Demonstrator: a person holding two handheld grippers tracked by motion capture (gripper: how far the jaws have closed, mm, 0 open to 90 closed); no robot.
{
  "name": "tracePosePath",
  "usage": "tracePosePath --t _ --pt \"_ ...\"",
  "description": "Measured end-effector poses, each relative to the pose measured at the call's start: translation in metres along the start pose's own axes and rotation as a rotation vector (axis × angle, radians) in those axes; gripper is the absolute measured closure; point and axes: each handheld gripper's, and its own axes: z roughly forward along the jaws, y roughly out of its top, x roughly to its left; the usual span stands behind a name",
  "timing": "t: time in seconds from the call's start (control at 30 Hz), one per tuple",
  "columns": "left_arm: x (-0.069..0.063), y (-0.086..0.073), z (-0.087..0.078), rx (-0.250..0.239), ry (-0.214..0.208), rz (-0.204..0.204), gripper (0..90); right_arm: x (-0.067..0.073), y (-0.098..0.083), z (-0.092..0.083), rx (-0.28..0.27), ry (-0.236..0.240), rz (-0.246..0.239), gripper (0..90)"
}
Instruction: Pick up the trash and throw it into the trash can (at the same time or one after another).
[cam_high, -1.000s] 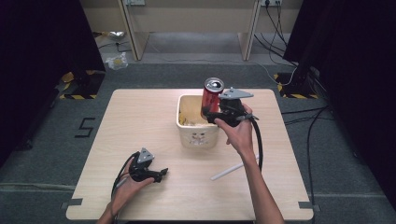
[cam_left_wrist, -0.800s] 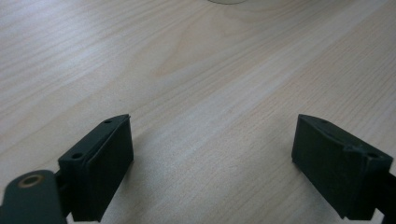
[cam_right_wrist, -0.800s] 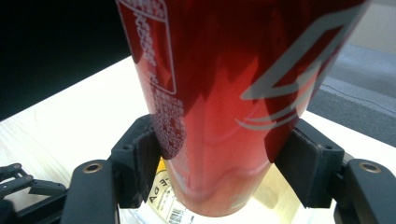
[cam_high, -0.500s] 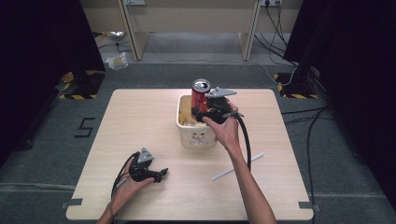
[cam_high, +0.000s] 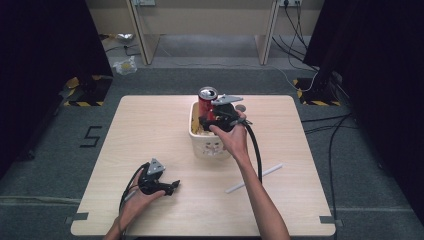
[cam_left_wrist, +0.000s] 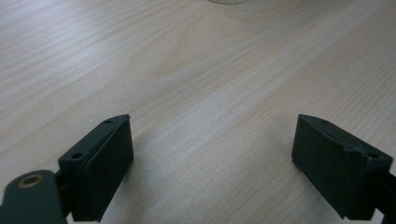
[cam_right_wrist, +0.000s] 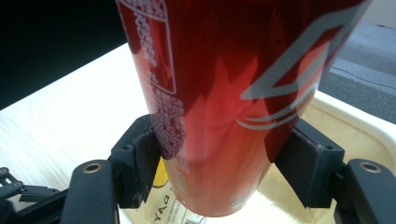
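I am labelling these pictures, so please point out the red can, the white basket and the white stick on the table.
red can (cam_high: 206, 102), high view, on its red side below the top rim.
white basket (cam_high: 212, 148), high view, on its near outer wall.
white stick (cam_high: 254, 177), high view, on its middle.

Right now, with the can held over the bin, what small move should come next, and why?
Probably lower the red can a little further into the white bin, then release. The right tongs clamp it upright above the bin's opening, with paper scraps below, so it looks lined up but not yet resting inside.
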Motion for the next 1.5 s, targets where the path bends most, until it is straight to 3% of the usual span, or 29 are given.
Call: tracePosePath --t 0.37,1.0,1.5 --pt "0.0 0.0 0.0 0.001 0.0 0.001 12.0 0.007 -0.002 0.015 0.039 0.016 -0.006 33.6" --pt "0.0 0.0 0.0 0.0 -0.001 0.0 12.0 0.011 -0.004 0.023 0.07 0.049 -0.004 31.9" --pt "0.0 0.0 0.0 0.001 -0.001 0.002 11.8 0.008 -0.002 0.015 0.052 0.044 0.007 29.1"
